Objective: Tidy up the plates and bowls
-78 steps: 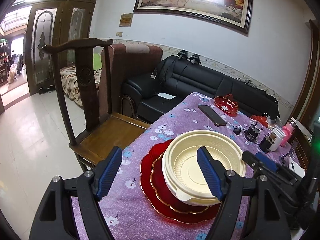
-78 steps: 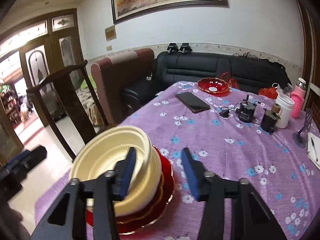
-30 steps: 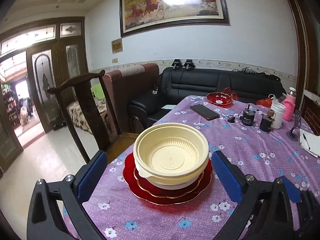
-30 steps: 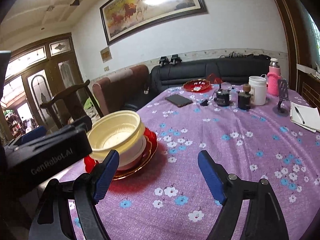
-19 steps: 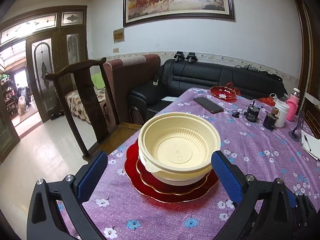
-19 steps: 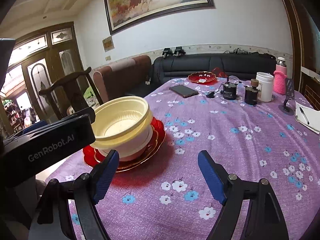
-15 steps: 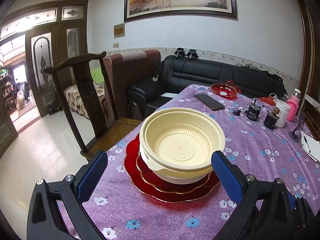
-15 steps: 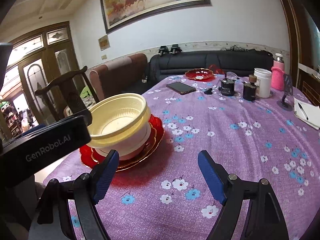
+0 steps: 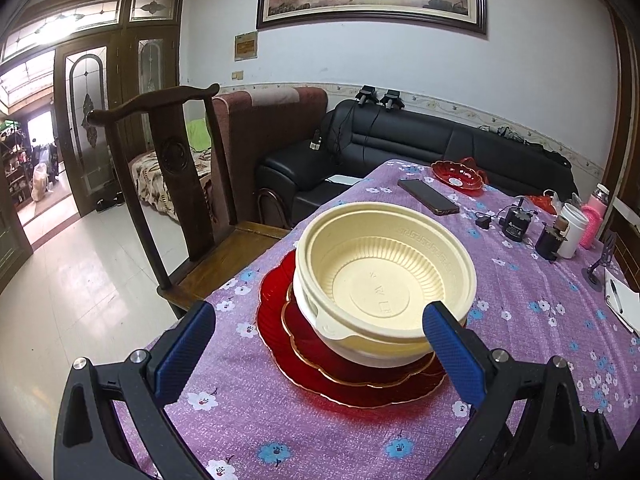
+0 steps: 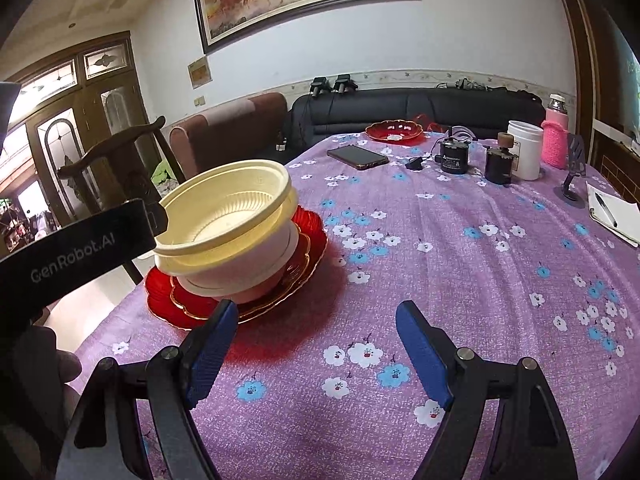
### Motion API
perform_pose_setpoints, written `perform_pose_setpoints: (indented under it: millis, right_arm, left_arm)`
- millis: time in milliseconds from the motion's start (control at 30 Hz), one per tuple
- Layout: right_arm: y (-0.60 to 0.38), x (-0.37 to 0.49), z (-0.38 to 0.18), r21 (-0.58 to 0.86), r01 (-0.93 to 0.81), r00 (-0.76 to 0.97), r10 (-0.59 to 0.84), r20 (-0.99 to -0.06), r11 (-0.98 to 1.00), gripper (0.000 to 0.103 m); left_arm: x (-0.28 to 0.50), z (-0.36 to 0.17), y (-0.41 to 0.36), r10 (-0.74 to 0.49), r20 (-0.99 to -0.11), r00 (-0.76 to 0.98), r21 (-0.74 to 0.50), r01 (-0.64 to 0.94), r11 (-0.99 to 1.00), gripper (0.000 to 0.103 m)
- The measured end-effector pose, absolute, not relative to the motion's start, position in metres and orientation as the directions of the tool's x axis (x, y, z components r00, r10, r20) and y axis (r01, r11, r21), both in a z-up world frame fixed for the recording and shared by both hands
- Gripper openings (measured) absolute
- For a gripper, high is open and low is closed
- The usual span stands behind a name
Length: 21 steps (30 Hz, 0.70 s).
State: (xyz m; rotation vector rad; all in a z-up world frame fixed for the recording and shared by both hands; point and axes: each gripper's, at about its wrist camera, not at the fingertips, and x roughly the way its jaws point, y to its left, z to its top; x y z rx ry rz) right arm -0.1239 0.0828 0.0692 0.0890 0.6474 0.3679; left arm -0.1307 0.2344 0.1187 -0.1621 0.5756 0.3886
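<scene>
Cream plastic bowls [image 9: 384, 280] [image 10: 228, 220] are nested on a stack of red gold-rimmed plates [image 9: 288, 344] [image 10: 296, 264] near the table's left edge. My left gripper [image 9: 320, 344] stands open just short of the stack, its blue pads wide on either side and touching nothing. My right gripper [image 10: 312, 344] is open over bare cloth to the right of the stack, its left pad close to the plate rim. Another red plate [image 9: 456, 170] [image 10: 394, 130] lies at the far end of the table.
A purple flowered cloth [image 10: 460, 260] covers the table. At the far end lie a phone [image 10: 356, 157], small dark gadgets [image 10: 454, 156], a white jar [image 10: 524, 154], a pink bottle [image 10: 555, 140] and a notepad [image 10: 612, 216]. A wooden chair [image 9: 176, 184] stands left of the table, a black sofa [image 9: 420, 144] behind.
Both grippers have sunk a little and drawn nearer the stack, which now looks larger. The bowls and plates have not moved. Both grippers stay open.
</scene>
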Motion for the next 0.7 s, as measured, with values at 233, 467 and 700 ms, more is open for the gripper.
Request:
perform_pose_setpoints:
  millis: [233, 467, 700]
  right_arm:
    - [0.082, -0.126, 0.068, 0.187, -0.302, 0.742, 0.353, -0.57, 0.935, 0.085]
    - [0.089, -0.129, 0.073, 0.161, -0.334, 0.744, 0.364, -0.56, 0.929, 0.085]
    - [0.089, -0.127, 0.085, 0.139, -0.337, 0.759, 0.356, -0.544, 0.931, 0.086]
  left_arm:
    - [-0.131, 0.118, 0.232, 0.31, -0.549, 0.776, -0.039, -0.394, 0.918, 0.103]
    - [-0.134, 0.119, 0.224, 0.325, -0.528, 0.785, -0.019, -0.394, 0.919, 0.103]
    - [-0.152, 0.133, 0.214, 0.364, -0.458, 0.811, -0.01, -0.414, 0.91, 0.103]
